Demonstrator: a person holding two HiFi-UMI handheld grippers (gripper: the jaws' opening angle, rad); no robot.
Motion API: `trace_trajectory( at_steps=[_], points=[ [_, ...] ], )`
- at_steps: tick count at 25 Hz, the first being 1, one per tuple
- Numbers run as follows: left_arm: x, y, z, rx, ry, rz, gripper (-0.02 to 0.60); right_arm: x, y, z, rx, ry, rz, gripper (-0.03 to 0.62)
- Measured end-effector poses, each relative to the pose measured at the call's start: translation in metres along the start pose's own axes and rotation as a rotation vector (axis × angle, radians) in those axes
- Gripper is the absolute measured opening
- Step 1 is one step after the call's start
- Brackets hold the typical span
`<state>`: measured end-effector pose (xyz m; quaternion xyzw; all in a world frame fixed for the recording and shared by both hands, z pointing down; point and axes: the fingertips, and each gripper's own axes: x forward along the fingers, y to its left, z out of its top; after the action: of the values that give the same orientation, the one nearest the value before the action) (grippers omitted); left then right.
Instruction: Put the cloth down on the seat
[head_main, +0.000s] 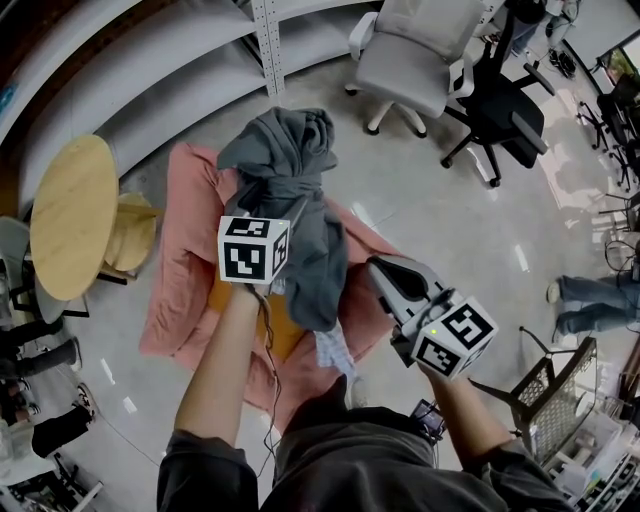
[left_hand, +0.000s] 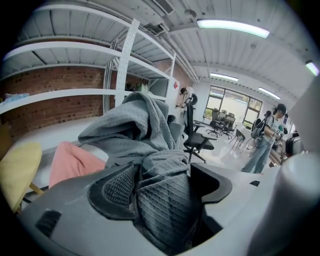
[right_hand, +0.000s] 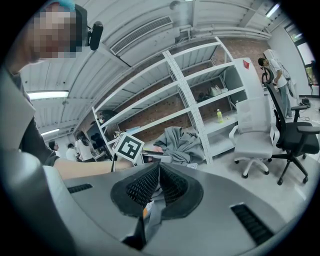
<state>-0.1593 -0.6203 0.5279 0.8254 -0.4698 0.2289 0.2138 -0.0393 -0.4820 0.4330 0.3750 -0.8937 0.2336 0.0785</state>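
A grey cloth (head_main: 300, 190) hangs bunched over my left gripper (head_main: 277, 233), above a pink-covered seat (head_main: 185, 270). In the left gripper view the cloth (left_hand: 145, 130) fills the gap between the jaws of that gripper (left_hand: 162, 186). The jaws stand wide and do not pinch it. The pink seat (left_hand: 70, 162) shows low on the left. My right gripper (head_main: 380, 270) hovers just right of the cloth, apart from it. In its own view this gripper (right_hand: 159, 182) is shut, with a thin grey strip between its pads. The cloth (right_hand: 180, 142) is ahead of it.
A round wooden table (head_main: 70, 215) stands left of the seat. White shelving (head_main: 265, 40) runs along the back. A white office chair (head_main: 415, 55) and a black one (head_main: 500, 110) are at the far right. A mesh chair (head_main: 555, 385) is near my right side. A yellow cushion (head_main: 285, 335) lies on the seat.
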Motion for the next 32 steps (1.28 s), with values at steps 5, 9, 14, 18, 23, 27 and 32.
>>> trace_trajectory(
  at_steps=[5,9,14,18,23,27,32],
  points=[
    [-0.006,-0.003,-0.001,0.001,-0.009,-0.004,0.348,-0.002,0.002,-0.003,-0.001,0.001,-0.002,0.017],
    [-0.017,-0.009,0.006,0.011,-0.021,-0.002,0.348,-0.006,0.010,0.002,-0.010,-0.005,0.006,0.017],
    [-0.028,-0.013,0.012,0.016,-0.033,-0.001,0.348,-0.008,0.014,0.003,-0.015,-0.010,0.011,0.017],
    [-0.042,-0.017,0.017,0.019,-0.058,0.010,0.348,-0.012,0.020,0.007,-0.027,-0.021,0.015,0.017],
    [-0.067,-0.034,0.020,0.032,-0.100,0.023,0.348,-0.029,0.028,0.013,-0.044,-0.042,0.016,0.017],
    [-0.091,-0.053,0.014,0.045,-0.124,0.036,0.310,-0.047,0.037,0.018,-0.058,-0.057,0.020,0.017],
    [-0.122,-0.082,0.005,0.038,-0.161,0.041,0.211,-0.070,0.045,0.022,-0.079,-0.081,0.030,0.017]
  ],
)
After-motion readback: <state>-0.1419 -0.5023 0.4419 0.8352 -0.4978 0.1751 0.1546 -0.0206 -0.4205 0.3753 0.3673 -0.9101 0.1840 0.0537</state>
